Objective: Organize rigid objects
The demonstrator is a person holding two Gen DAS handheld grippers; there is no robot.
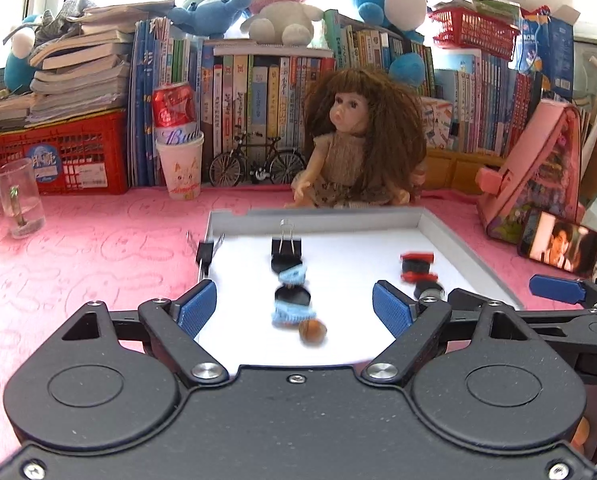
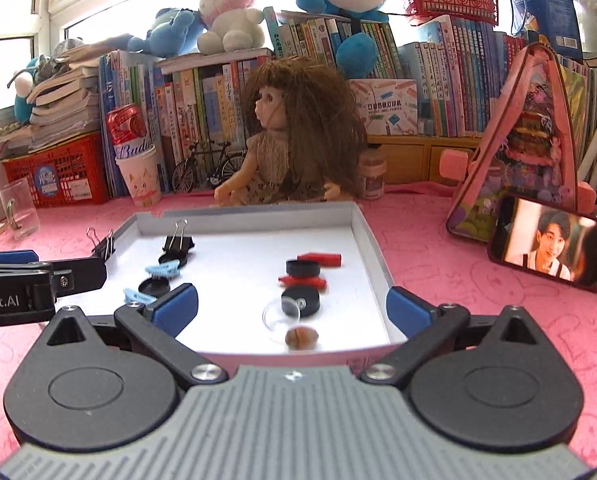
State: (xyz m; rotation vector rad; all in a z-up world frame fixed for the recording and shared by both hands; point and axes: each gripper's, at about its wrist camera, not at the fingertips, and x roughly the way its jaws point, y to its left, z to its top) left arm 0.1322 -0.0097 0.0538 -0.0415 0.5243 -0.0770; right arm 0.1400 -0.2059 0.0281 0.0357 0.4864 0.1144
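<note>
Left gripper (image 1: pixel 294 304), blue-padded jaws spread wide and empty, held low over the near end of a shallow white tray (image 1: pixel 430 220). Right gripper (image 2: pixel 292 306), jaws likewise spread and holding nothing, poised at the tray's near edge (image 2: pixel 368 232).

Left column in the tray, far to near: black binder clip (image 1: pixel 285 249) with wire handles raised, black disc touching it, light-blue clip (image 1: pixel 292 276), second black disc (image 1: pixel 292 296), second light-blue clip (image 1: pixel 292 316), small brown nut-like object (image 1: pixel 312 331).

Right column, far to near: red clip (image 2: pixel 320 258), black disc (image 2: pixel 303 268), second red clip (image 2: pixel 301 281), black disc (image 2: pixel 300 300), clear suction cup (image 2: pixel 280 318) overlapping that disc, brown nut-like object (image 2: pixel 301 337) just in front of it.

A second binder clip (image 2: pixel 103 243) sits on the tray's left rim.

Tray rests on a pink cloth (image 1: pixel 78 248); long-haired doll (image 1: pixel 358 136) seated just behind it, phone (image 2: pixel 550 242) propped to the right, books along the back.
</note>
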